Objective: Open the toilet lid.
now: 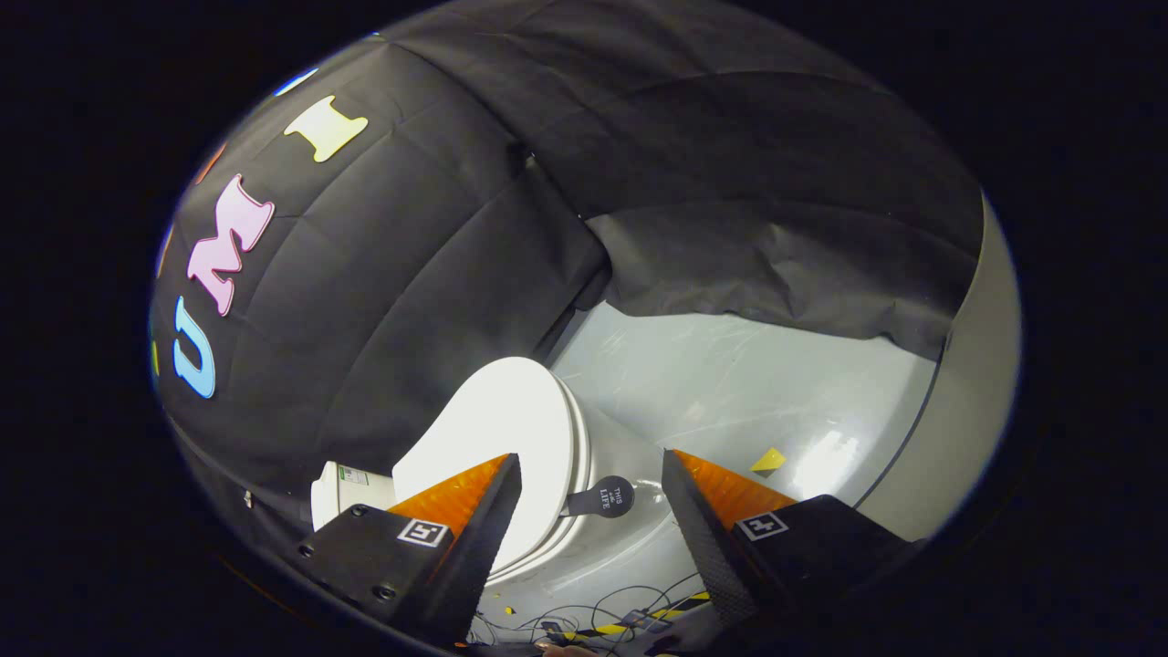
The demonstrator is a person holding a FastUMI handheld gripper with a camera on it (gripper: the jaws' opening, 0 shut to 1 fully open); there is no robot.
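White plastic toilet lid sits lower centre of the frame, down flat on the seat, so it's not opened yet. A small dark round handle tab sticks off its rim toward you, in the gap between your fingers and a bit beyond the tips. Your gripper is spread wide, holding nothing, no contact with lid or tab. The left finger overlaps the near part of the lid in the picture, the right one sits over the white toilet bowl. Grey floor runs to the right of centre, with a small yellow scrap on it and loose cables at the bottom between the fingers. Risks, as I judge them: the tab is small, so closing off-centre could let it slip out, or you could pinch the lid and seat rims together and lift both. Coming in too low may snag those cables.
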